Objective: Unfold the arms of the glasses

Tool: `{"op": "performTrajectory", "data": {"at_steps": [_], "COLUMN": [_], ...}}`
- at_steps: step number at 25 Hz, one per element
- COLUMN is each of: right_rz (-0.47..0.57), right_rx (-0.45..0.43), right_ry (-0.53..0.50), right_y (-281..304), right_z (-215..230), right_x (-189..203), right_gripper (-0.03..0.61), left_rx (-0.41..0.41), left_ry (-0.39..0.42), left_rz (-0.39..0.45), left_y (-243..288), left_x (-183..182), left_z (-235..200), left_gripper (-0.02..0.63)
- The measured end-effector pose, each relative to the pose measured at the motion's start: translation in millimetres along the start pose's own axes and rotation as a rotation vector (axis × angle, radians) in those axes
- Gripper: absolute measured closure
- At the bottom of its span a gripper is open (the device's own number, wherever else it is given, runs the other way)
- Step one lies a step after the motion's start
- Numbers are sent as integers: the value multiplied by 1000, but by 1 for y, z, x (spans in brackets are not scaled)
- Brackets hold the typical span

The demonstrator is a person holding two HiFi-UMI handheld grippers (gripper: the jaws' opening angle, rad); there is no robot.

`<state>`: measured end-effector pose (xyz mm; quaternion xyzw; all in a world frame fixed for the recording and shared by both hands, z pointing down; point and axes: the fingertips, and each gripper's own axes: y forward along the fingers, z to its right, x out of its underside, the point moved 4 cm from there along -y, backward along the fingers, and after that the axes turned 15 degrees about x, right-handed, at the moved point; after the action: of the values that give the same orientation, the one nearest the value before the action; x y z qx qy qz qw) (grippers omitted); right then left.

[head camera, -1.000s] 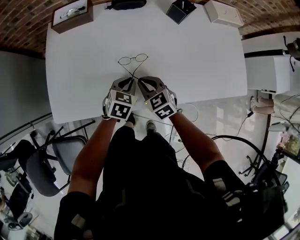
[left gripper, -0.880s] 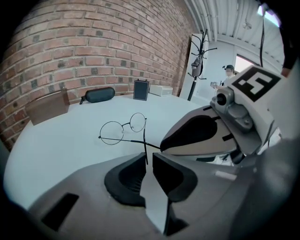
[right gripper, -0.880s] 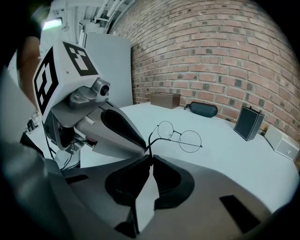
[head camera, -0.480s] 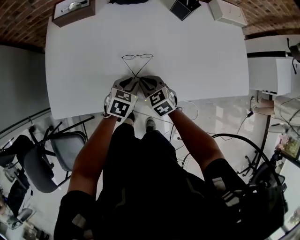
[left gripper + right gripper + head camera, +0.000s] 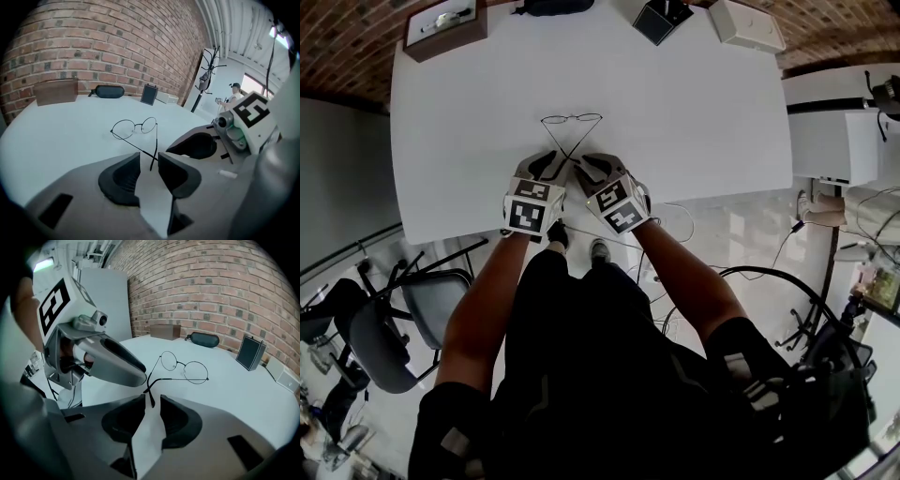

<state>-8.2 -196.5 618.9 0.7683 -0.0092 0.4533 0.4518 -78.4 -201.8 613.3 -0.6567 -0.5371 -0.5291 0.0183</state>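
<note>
Thin wire-framed round glasses (image 5: 571, 119) lie on the white table (image 5: 694, 112), their two arms crossing toward me. My left gripper (image 5: 546, 164) and right gripper (image 5: 586, 167) sit side by side at the crossed arm tips. In the left gripper view, one arm tip lies between the left gripper's (image 5: 149, 159) opening jaws, with a gap on both sides. In the right gripper view, the other arm tip stands between the right gripper's (image 5: 152, 400) opening jaws, also untouched. The lenses (image 5: 134, 127) (image 5: 180, 364) lie just beyond.
Along the table's far edge stand a brown wooden box (image 5: 445, 28), a black glasses case (image 5: 551, 7), a small black box (image 5: 661, 19) and a white box (image 5: 748, 26). The table's near edge runs just under the grippers. A chair (image 5: 403, 319) stands lower left.
The left gripper's jaws have spread wide and it has shifted slightly left. The right gripper's jaws have parted a little. The glasses have settled back a bit on the table.
</note>
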Motion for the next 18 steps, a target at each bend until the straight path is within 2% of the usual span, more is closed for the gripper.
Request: {"op": "performTrajectory", "data": {"at_steps": [3,6,11,18], "right_rz": [8,4,-31,-67], "right_rx": [19,76,150,174], "right_ry": [132,242,338,493], "right_y": [-6,-8,-3,5], "right_z": [7,22,35,35], "right_x": [-10,-20,-30,-29], "right_gripper": [500,488,469,466], "left_rx": [-10,-26,-112,-101], "left_ry": [-41,-50,-92,-133], "left_rz": [31,65,101,93], "left_y": [-2,-3,-7,2], "left_x": [-4,-13,-19,-19], "left_z": [-5,-7,-20,-27], "left_gripper": [500,500,500,500]}}
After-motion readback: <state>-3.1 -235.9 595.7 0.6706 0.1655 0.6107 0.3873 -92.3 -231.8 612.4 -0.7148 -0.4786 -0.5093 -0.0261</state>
